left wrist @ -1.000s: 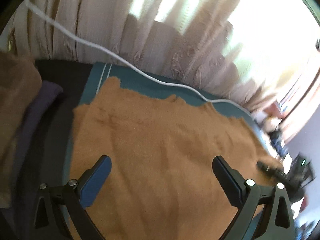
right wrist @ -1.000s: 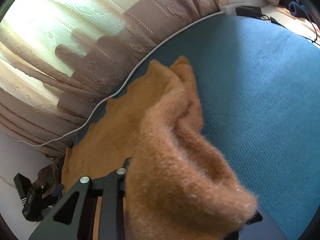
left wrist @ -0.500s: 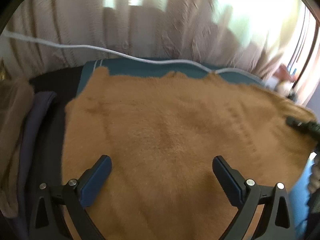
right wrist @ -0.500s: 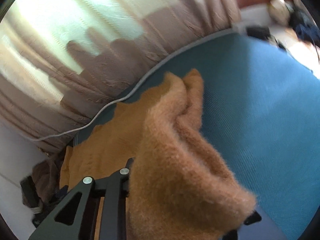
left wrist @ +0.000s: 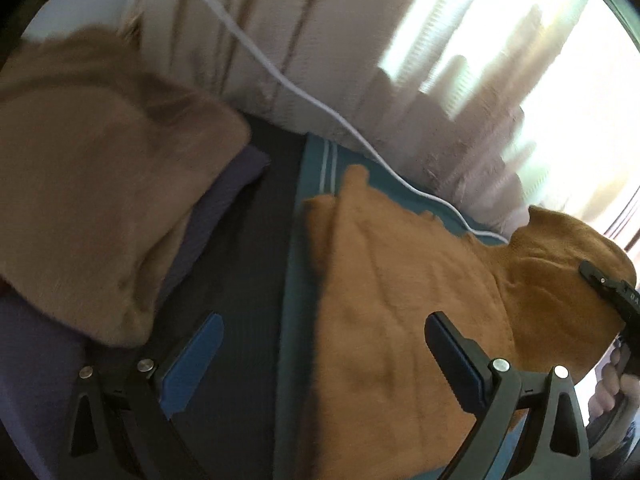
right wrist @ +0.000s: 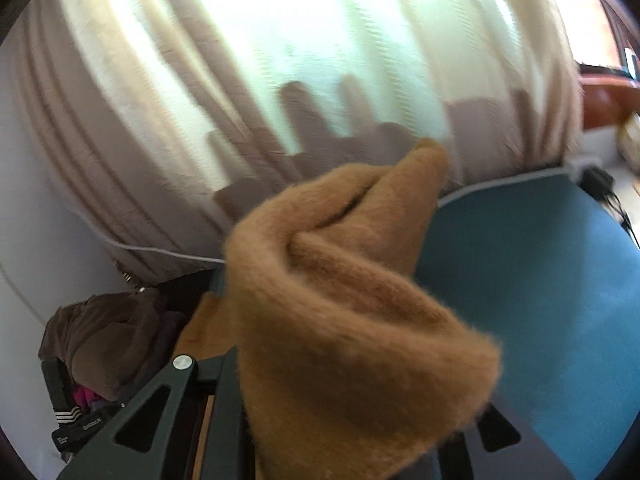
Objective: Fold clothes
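Our right gripper (right wrist: 360,432) pinches the orange fuzzy sweater (left wrist: 400,300); our left gripper (left wrist: 320,360) hangs spread above it. Bunched wool ahead may slip, or snag the white cable (left wrist: 320,108) beyond.

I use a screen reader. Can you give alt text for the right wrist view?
The right tool grips a bunched orange knit, lifted above a teal mat. Sunlit curtains hang behind; a pile of clothes sits lower left.
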Tool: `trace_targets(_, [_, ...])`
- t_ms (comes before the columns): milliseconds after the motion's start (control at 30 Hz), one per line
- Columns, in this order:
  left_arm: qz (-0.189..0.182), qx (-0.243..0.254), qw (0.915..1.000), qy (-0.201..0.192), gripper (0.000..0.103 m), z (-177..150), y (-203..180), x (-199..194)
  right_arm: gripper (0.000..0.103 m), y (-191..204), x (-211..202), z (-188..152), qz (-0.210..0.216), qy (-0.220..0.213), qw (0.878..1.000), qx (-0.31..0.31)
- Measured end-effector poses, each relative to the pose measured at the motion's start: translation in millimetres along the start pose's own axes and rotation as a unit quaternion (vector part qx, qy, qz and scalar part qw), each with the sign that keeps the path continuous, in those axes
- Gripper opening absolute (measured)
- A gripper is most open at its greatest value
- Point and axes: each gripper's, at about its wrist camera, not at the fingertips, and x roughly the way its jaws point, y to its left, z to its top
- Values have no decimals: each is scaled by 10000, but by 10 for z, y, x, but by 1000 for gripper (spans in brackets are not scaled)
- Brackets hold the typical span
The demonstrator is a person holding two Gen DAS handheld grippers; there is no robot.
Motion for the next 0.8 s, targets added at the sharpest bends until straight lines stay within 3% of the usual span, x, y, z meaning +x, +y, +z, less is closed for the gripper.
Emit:
trace_targets(167, [-116,-505,9986,-100,102,18,265,-43,19,507,164,-46,58,-92,9983,-571])
trace_targets(300, [-411,-924,9948,-156,102,45,437,-85,19,916,391,-233,119,1,9937,-1114])
trace_targets(567, [-467,-962,9942,-143,102,41,453,-90,18,1489,753,-759,285,435,9773,-2054])
trace_targets(800, [-467,-1001,9938,-155,102,65,462,-115,18,1661,785,-995,260,495,9639,-2604])
